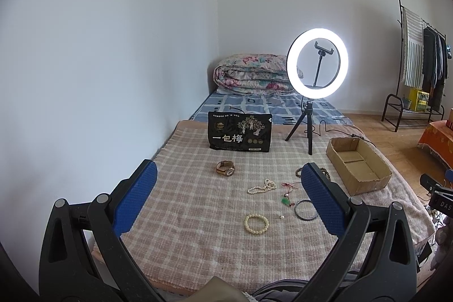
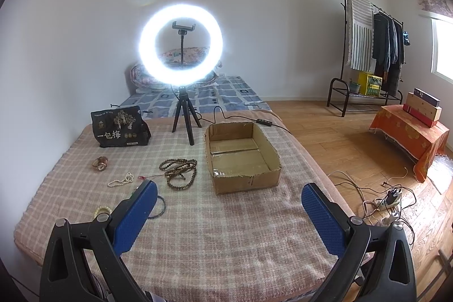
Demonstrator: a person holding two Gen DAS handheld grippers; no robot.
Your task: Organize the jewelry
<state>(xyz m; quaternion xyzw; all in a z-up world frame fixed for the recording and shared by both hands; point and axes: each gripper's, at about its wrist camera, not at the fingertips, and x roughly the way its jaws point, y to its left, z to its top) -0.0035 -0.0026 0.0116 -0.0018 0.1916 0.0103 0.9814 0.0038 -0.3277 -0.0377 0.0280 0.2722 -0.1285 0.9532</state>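
Observation:
Jewelry lies scattered on a checked blanket: a brown watch, a white pearl string, a cream bead bracelet, a green pendant on red cord, a dark bangle and a small pearl. Long brown prayer beads lie left of an empty cardboard box. My left gripper hovers open above the jewelry, holding nothing. My right gripper is open too, in front of the box. Its left finger hides part of the bangle.
A black snack bag stands at the back of the blanket. A lit ring light on a tripod stands beside it, its cable running behind the box. Wooden floor with cables and a power strip lies to the right.

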